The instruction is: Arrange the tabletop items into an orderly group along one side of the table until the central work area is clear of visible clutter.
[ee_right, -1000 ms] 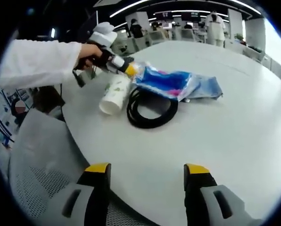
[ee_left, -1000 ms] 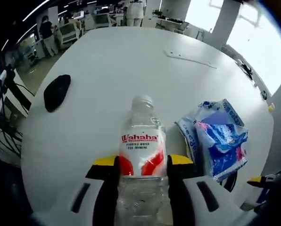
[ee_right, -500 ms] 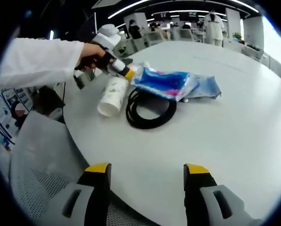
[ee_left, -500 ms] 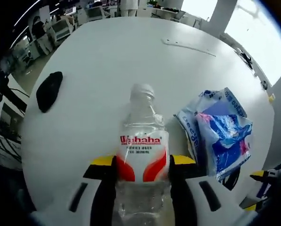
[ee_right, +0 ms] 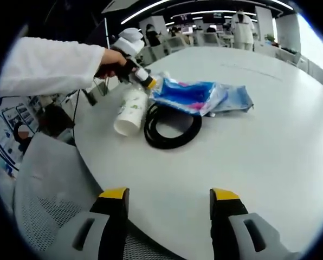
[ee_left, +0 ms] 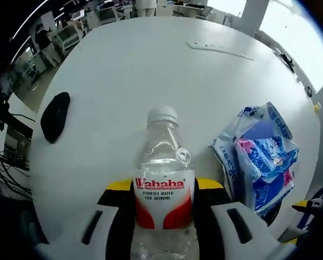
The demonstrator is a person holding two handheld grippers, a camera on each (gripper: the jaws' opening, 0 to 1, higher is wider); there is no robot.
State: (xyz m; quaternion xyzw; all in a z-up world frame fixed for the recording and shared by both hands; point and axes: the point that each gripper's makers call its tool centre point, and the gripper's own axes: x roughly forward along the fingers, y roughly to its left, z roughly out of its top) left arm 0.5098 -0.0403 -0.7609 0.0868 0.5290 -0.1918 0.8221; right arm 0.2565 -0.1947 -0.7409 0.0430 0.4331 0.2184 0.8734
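My left gripper (ee_left: 164, 187) is shut on a clear Wahaha water bottle (ee_left: 162, 157) with a white cap and a red and white label, which points away over the white round table (ee_left: 150, 65). In the right gripper view a hand in a white sleeve holds that left gripper (ee_right: 142, 78), and the bottle (ee_right: 130, 108) slants down toward the table's left edge. Blue plastic packets (ee_left: 262, 160) (ee_right: 196, 96) lie beside it, partly over a black cable coil (ee_right: 172, 127). My right gripper (ee_right: 168, 195) stands open over the near table edge with nothing between its jaws.
A black oval object (ee_left: 55, 115) lies near the table's left edge. A pale ruler (ee_left: 218, 50) rests far across the table. A grey mesh chair (ee_right: 42, 189) stands by the near rim. Desks and people are in the background.
The bottle's label now sits lower between my left jaws and the bottle has shifted slightly with the hand. My right gripper has stayed put and open.
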